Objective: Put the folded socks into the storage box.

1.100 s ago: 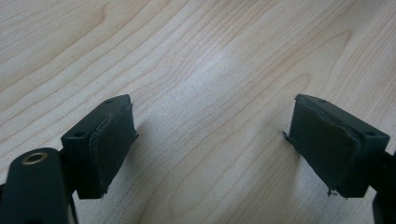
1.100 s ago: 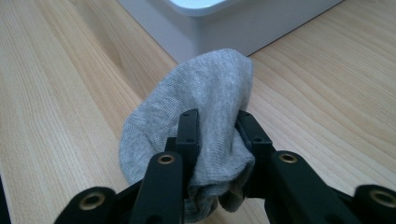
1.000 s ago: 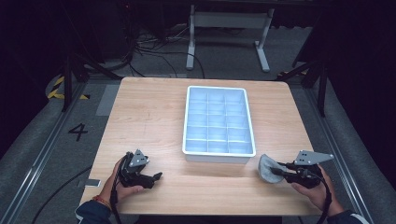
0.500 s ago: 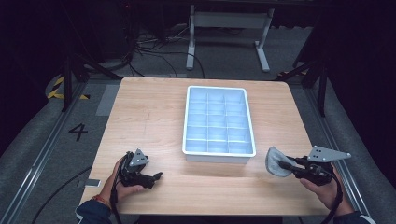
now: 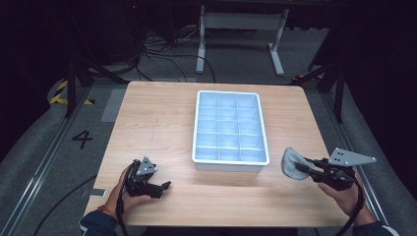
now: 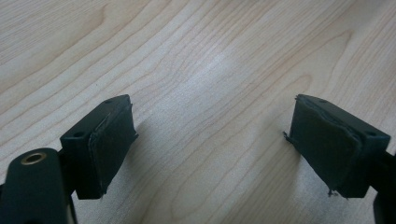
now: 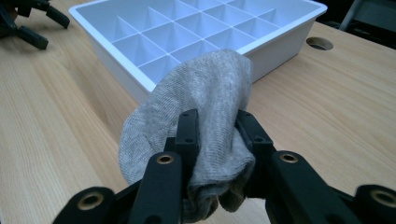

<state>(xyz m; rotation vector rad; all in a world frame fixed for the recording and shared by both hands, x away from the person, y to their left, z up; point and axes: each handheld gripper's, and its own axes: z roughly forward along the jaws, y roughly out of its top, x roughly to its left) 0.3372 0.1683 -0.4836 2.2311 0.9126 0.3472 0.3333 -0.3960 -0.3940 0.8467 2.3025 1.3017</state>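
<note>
A grey cloth hangs bunched in my right gripper, which is shut on it just above the table, right of the tray's near corner. In the right gripper view the cloth bulges out between the two black jaws. A white compartment tray stands in the middle of the wooden table, its cells holding nothing. My left gripper rests low at the table's near left, held by a hand, jaws wide apart. Bare wood lies between its pads.
The table's right edge runs close to my right hand. A round hole sits in the tabletop beyond the tray. A metal stand and cables lie on the floor behind the table. A "4" mark is on the floor at left.
My right gripper has shifted slightly right and lifted with the cloth, which now stands more upright. The left gripper has not moved.
</note>
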